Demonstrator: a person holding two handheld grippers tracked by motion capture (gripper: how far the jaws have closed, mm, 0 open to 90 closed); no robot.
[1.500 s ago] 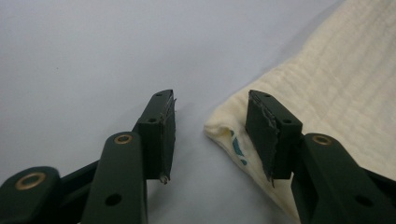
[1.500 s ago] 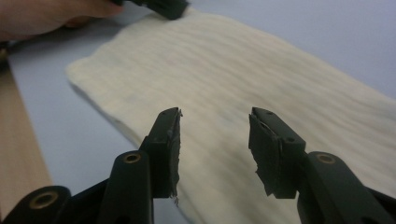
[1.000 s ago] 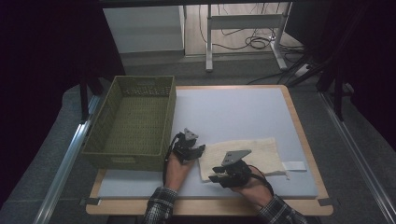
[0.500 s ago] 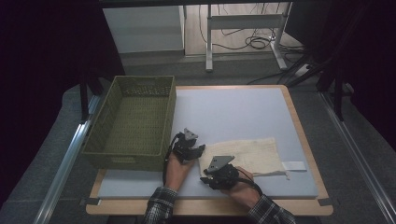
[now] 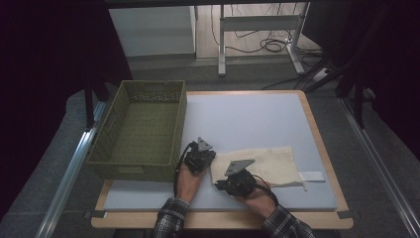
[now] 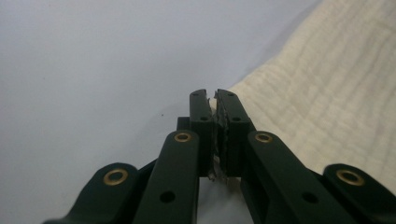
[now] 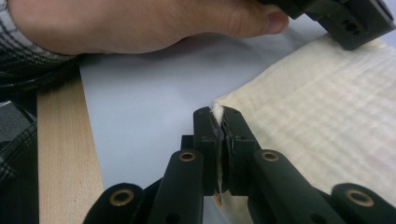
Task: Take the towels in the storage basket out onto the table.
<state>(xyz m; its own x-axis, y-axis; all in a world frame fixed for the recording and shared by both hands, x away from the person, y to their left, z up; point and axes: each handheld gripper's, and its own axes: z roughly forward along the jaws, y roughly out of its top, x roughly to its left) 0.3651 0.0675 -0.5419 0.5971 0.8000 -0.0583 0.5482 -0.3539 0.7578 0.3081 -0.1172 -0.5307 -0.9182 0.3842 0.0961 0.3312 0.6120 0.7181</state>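
Observation:
A cream cloth (image 5: 262,166) lies flat on the blue-grey mat (image 5: 247,119), near the front edge. My left gripper (image 5: 210,157) is at the cloth's far left corner. In the left gripper view its jaws (image 6: 215,98) have just closed, and a sliver of the cloth (image 6: 327,93) edge is pinched between them. My right gripper (image 5: 219,184) is at the near left corner. Its jaws (image 7: 217,114) have also just closed, and the corner of the cloth (image 7: 327,102) is caught between the pads.
A green woven basket (image 5: 136,163) stands on the table's left side, close beside the left hand. A white tag (image 5: 312,176) sticks out from the cloth's right edge. The wooden table rim (image 7: 65,149) runs along the front. The left hand (image 7: 140,23) lies just beyond the right gripper.
The right gripper has shifted slightly left onto the cloth's near corner. The left hand has stayed where it was.

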